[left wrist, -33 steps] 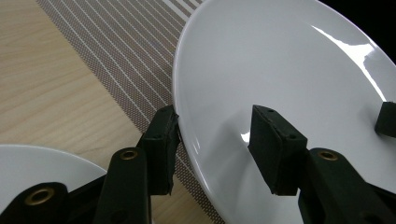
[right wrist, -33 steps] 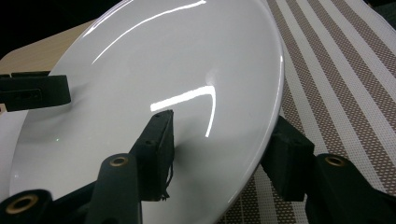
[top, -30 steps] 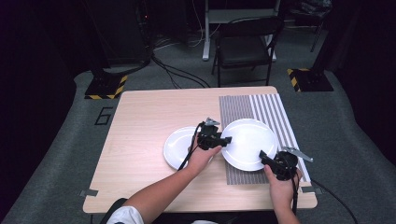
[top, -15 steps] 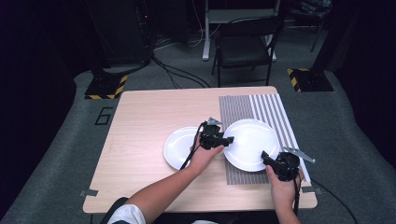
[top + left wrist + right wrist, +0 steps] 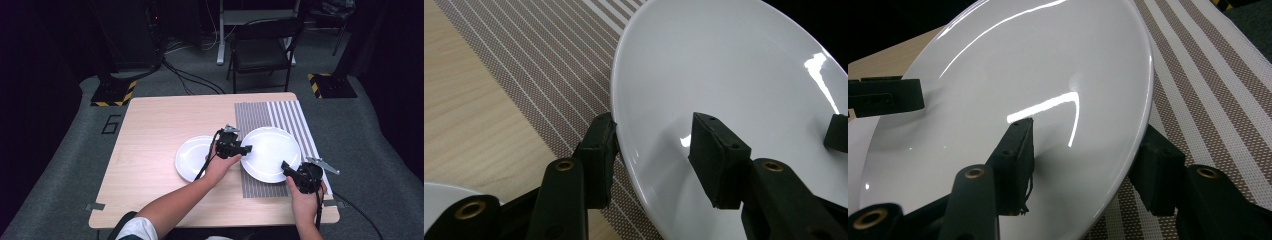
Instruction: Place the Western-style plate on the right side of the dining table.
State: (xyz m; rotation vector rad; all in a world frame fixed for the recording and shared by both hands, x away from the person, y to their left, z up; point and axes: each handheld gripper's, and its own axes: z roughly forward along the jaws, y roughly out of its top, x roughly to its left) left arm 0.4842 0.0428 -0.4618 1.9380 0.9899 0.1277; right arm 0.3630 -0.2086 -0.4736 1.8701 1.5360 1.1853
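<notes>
The large white plate (image 5: 270, 152) lay on the striped placemat (image 5: 260, 114) toward the right of the wooden surface (image 5: 150, 130), with a smaller white plate (image 5: 190, 157) just beside it on the bare wood. The left claw (image 5: 246, 149) was clamped on the large plate's left rim, one jaw beneath the edge and the other on its face. The right claw (image 5: 286, 167) gripped the same plate at its near right rim, likewise with one jaw under and one over.
</notes>
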